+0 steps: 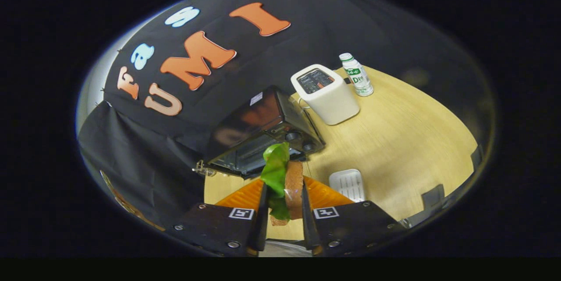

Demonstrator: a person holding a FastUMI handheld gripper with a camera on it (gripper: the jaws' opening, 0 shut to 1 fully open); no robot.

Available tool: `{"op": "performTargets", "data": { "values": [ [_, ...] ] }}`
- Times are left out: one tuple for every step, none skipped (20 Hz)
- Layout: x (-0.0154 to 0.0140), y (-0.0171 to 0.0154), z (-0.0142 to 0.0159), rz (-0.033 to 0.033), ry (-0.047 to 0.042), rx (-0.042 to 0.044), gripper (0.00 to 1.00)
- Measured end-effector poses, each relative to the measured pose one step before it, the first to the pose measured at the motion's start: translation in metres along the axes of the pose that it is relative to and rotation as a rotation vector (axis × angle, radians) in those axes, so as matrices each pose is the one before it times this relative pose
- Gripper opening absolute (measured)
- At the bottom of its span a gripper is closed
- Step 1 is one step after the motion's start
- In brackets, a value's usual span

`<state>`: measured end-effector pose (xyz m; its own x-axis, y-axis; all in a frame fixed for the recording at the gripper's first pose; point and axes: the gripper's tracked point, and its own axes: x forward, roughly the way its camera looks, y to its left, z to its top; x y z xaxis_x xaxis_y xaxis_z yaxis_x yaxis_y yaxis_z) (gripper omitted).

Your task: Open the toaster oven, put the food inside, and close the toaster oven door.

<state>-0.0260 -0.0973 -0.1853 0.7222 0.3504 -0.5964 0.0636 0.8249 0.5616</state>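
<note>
The hand-held gripper [284,204] is closed on a sandwich [287,184], both fingers pressing its flat sides: a slab of brown, grainy bread stands on edge against one finger, and a crinkled green lettuce leaf bulges out against the other and rises past the fingertips. The sandwich hangs in the air above the pale, wood-grained tabletop [394,140], touching nothing else.

Just beyond the fingers sits the toaster oven [263,134], a boxy black appliance with a glossy top that mirrors the wall behind it. Its door hangs open, and the dark cavity inside shows the thin lines of a wire rack; nothing can be made out lying on it. Two round knobs sit on the panel beside the opening. The lettuce tip overlaps the oven's mouth in this view, though how near it is in depth cannot be told.

Farther off, past the oven, stands a cream pop-up toaster [326,94] with rounded corners and dark slots on top. Just beside it is a small white plastic bottle [357,75] with a green label, upright. Nearer, to the side of the fingers, a small white ribbed tray [347,183] lies flat on the wood, well apart from the oven.
</note>
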Motion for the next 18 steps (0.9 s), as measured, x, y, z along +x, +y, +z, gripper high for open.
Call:
{"op": "performTargets", "data": {
  "values": [
    [0.0052, 0.00514, -0.00346, 0.01924, -0.01831, 0.03221, 0.35],
    [0.00689, 0.00483, -0.00419, 0.02061, -0.01275, 0.03659, 0.35],
    [0.00561, 0.00441, -0.00506, 0.01863, -0.011, 0.03846, 0.35],
    [0.0073, 0.00163, -0.00631, 0.01653, -0.00619, 0.03801, 0.35],
    [0.00832, 0.00205, -0.00826, 0.01536, -0.00114, 0.03379, 0.35],
    [0.00999, 0.00151, -0.00695, 0.01322, -0.00838, 0.03154, 0.35],
    [0.00971, 0.00147, -0.00673, 0.01342, -0.00287, 0.02665, 0.35],
    [0.0095, 0.00118, -0.00519, 0.01335, -0.0103, 0.02589, 0.34],
    [0.00964, 0.00246, -0.00192, 0.01314, -0.01716, 0.02958, 0.35],
    [0.00765, 0.00293, -0.00185, 0.01371, -0.02254, 0.03094, 0.35],
    [0.0107, 0.00282, 0.00091, 0.01282, -0.02575, 0.00968, 0.35],
    [0.01324, -0.00078, 0.00058, -0.00235, -0.02507, 0.00745, 0.34],
    [0.01241, -0.00129, -0.00317, -0.00894, -0.00608, -0.0007, 0.35],
    [0.01105, 0.00068, -0.00503, -0.00639, -0.00439, -0.00597, 0.35],
    [0.01127, 0.00039, -0.00576, -0.00364, 0.00267, 0.00399, 0.35],
    [0.01057, 0.00224, -0.005, 0.00422, -0.00067, 0.01733, 0.35],
    [0.01079, 0.00275, -0.00268, 0.01006, -0.00337, 0.01925, 0.35],
    [0.01175, 0.00276, -0.00263, 0.00813, -0.00737, 0.01982, 0.35]
  ]
}}
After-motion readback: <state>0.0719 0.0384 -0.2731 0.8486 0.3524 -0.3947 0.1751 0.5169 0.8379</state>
